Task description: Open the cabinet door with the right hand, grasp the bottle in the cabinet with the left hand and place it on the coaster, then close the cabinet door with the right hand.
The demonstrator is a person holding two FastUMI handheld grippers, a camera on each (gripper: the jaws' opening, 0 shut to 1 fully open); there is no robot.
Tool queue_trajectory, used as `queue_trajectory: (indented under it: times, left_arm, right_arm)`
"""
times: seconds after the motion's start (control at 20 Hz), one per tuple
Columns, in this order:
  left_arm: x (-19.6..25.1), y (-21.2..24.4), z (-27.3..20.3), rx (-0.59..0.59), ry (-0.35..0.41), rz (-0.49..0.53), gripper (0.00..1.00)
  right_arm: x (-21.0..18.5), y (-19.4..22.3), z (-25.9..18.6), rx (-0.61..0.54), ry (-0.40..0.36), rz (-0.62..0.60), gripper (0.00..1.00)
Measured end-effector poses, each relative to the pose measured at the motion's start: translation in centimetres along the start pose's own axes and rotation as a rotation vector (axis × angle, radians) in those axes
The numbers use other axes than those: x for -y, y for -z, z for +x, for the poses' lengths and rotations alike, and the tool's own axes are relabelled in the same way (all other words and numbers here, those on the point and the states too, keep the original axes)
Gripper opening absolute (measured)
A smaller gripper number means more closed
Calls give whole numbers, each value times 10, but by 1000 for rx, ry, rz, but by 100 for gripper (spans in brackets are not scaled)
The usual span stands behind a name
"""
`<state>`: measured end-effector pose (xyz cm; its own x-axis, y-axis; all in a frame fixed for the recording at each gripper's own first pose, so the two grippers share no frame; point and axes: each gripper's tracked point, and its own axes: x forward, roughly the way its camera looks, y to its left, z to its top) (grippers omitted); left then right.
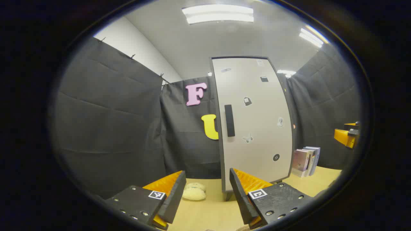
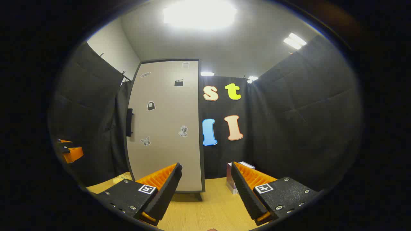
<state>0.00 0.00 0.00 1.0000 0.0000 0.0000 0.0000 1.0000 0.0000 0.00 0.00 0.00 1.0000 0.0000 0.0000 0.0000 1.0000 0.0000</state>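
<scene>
**Cabinet door closed; both tools empty and spread wide**

Left gripper view: the left tool [image 1: 207, 192] sits at the bottom centre of the frame, fingers spread wide with nothing between them. The cabinet [image 1: 253, 122] stands upright at centre on the wooden surface [image 1: 212, 211], its door closed, with a dark vertical handle [image 1: 229, 120] near the door's left edge. Small stickers dot the door face. A pale, soft-looking object [image 1: 194, 192] lies on the surface at lower centre, left of the cabinet base; what it is cannot be told. Several books [image 1: 306, 161] stand upright at right, just beside the cabinet. The right tool [image 1: 346, 134] shows at the far right edge.

Right gripper view: the right tool [image 2: 205, 189] occupies the bottom centre, likewise wide and empty. The cabinet fills centre-left, handle at its left edge. The left tool [image 2: 69, 150] appears at the far left edge.
</scene>
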Motion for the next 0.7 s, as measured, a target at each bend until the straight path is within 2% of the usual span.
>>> queue_trajectory:
  times: [0.15,0.2,0.25,0.4,0.45,0.7]
  left_arm:
    - [-1,0,2,0,-2,-5,78]
    - [-1,1,3,-1,-1,-9,82]
    - [-2,1,3,-2,0,-10,78]
    - [-3,2,5,-3,-1,-4,81]
    - [-3,2,5,-4,0,-3,78]
    - [-8,1,2,0,-9,-5,78]
  right_arm:
    - [0,1,0,-4,5,-2,96]
    - [0,2,1,-7,6,-2,96]
    - [1,2,2,-10,8,-2,96]
    - [-2,3,1,-12,10,0,96]
    - [-2,2,1,-11,11,0,96]
    - [-6,2,1,-12,6,0,95]
